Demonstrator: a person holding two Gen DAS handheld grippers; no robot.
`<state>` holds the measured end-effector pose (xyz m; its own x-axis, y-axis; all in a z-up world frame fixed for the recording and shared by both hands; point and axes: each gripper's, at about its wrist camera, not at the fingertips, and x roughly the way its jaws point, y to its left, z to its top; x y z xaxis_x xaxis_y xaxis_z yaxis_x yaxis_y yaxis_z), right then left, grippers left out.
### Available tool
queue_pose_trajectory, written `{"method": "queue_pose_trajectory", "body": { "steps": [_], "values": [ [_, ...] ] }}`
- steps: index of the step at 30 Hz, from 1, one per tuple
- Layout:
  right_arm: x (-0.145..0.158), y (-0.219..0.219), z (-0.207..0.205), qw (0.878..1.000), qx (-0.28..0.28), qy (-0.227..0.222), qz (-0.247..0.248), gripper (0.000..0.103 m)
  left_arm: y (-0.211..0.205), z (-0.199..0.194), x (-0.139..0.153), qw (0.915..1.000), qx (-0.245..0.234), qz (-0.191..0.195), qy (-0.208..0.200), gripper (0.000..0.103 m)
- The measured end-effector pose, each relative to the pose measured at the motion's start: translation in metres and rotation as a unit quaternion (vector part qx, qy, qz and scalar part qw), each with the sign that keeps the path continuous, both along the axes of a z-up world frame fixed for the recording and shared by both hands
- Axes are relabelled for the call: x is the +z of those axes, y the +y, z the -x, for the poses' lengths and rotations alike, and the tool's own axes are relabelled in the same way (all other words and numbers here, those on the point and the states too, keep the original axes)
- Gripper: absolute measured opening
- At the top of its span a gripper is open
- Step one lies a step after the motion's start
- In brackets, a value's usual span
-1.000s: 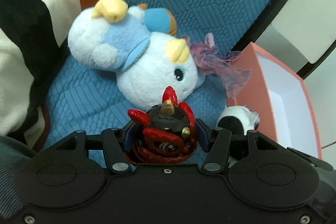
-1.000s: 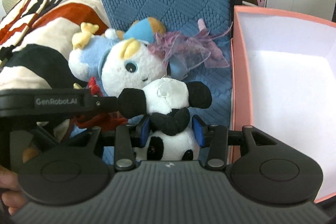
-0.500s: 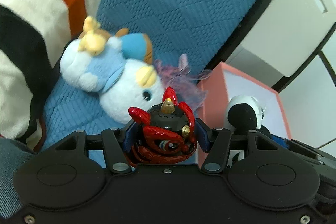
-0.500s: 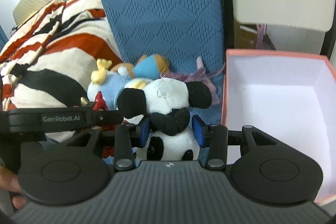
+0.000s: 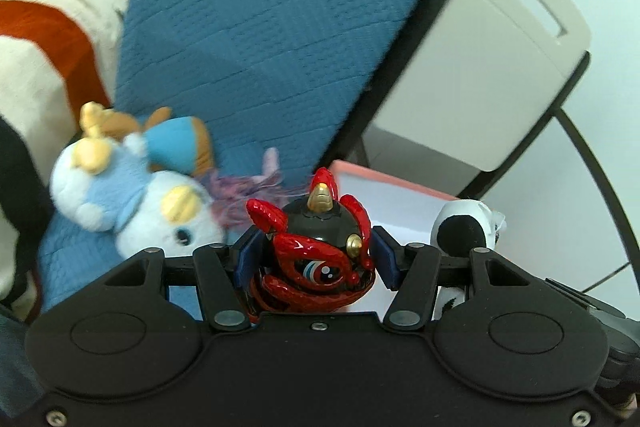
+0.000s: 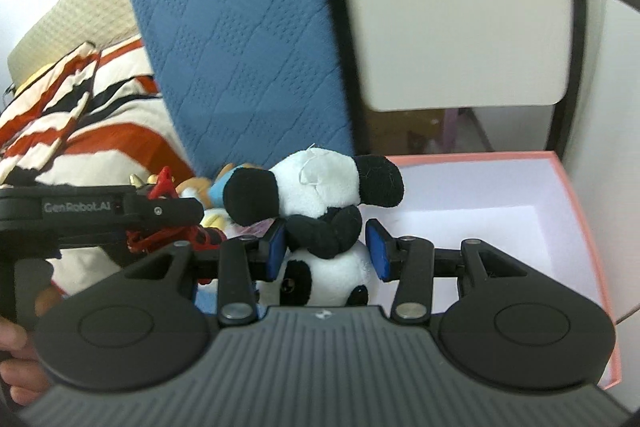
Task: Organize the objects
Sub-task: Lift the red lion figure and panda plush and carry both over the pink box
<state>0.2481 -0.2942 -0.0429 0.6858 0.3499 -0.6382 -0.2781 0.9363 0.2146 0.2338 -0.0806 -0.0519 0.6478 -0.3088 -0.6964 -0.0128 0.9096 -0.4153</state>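
My left gripper [image 5: 316, 259] is shut on a red and black lion-head toy [image 5: 316, 263], held in the air near the pink box [image 5: 384, 179]. My right gripper [image 6: 326, 247] is shut on a black and white panda plush [image 6: 316, 195], held up beside the open pink box [image 6: 576, 227], whose white inside shows nothing in it. The panda also shows at the right of the left wrist view [image 5: 464, 231]. The left gripper and its toy show at the left of the right wrist view [image 6: 160, 211]. A blue and white plush [image 5: 132, 195] lies on the blue cushion.
A blue quilted cushion [image 5: 260, 27] stands upright behind the plush. A striped red, black and cream blanket [image 5: 48, 39] lies at the left. A beige chair with a black frame [image 5: 480, 67] stands behind the box. A purple frilly item [image 5: 248, 187] lies by the plush.
Both grippers have risen with their toys and moved right, toward the pink box. The blue plush and cushion now sit lower and farther off.
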Motion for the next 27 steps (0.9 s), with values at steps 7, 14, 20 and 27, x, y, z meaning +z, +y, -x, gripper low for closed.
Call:
{"method": "queue_pose_trajectory", "body": {
  "steps": [7, 14, 20, 27],
  "values": [
    [-0.006, -0.043, -0.004, 1.000, -0.031, -0.004, 0.004, 0.046, -0.051, -0.014, 0.000, 0.9996, -0.027, 0.004, -0.006, 0.053],
    [-0.041, -0.083, -0.011, 0.998, -0.051, 0.028, 0.009, 0.046, -0.101, -0.023, -0.036, 0.9986, -0.048, -0.002, 0.020, 0.053],
    [-0.083, -0.109, -0.027, 0.996, -0.063, 0.068, 0.014, 0.046, -0.138, -0.034, -0.074, 0.9964, -0.065, -0.008, 0.055, 0.053],
    [-0.129, -0.127, -0.045, 0.992, -0.065, 0.107, 0.015, 0.046, -0.173, -0.052, -0.116, 0.9920, -0.081, -0.027, 0.093, 0.053]
  ]
}}
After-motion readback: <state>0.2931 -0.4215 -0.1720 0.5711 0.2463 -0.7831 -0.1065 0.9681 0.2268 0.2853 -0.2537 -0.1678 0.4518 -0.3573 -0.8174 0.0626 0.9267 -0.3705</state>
